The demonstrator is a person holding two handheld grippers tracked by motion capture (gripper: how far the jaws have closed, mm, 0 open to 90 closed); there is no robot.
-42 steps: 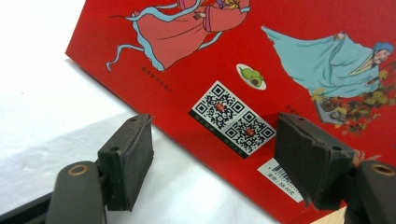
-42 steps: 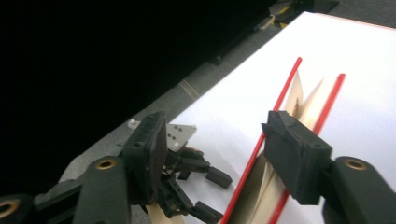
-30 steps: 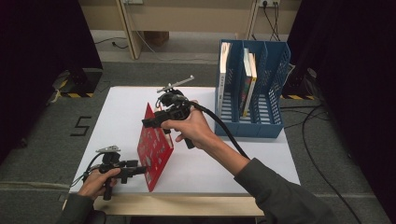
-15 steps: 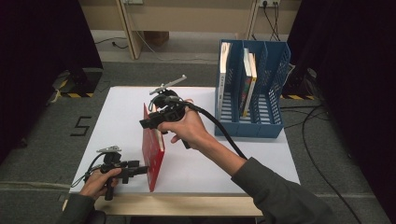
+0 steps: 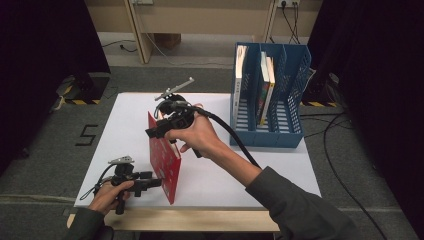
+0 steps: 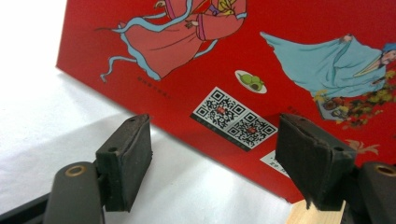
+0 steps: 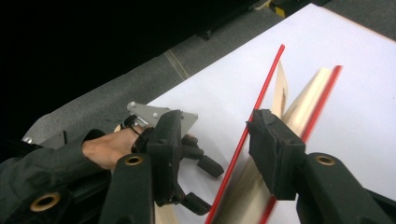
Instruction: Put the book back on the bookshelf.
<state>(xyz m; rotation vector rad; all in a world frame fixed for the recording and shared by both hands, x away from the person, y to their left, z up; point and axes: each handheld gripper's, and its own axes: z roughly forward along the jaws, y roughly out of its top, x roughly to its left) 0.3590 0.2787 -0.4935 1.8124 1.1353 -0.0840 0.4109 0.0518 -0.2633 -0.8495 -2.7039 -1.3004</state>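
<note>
Right gripper (image 7: 210,154): fingers part open astride the red book's (image 5: 162,152) top edge; jaws have just been widening, one cover between them, pads clear of it. Left gripper (image 6: 215,154): fingers open beside the lower cover. Book now stands upright on the tabletop (image 5: 280,172), formerly tilted.

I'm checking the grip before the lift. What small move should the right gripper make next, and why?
Probably close the right gripper on the red book. The book stands on edge, covers fanned apart, one cover between open jaws; the left gripper sits against its lower part.
</note>
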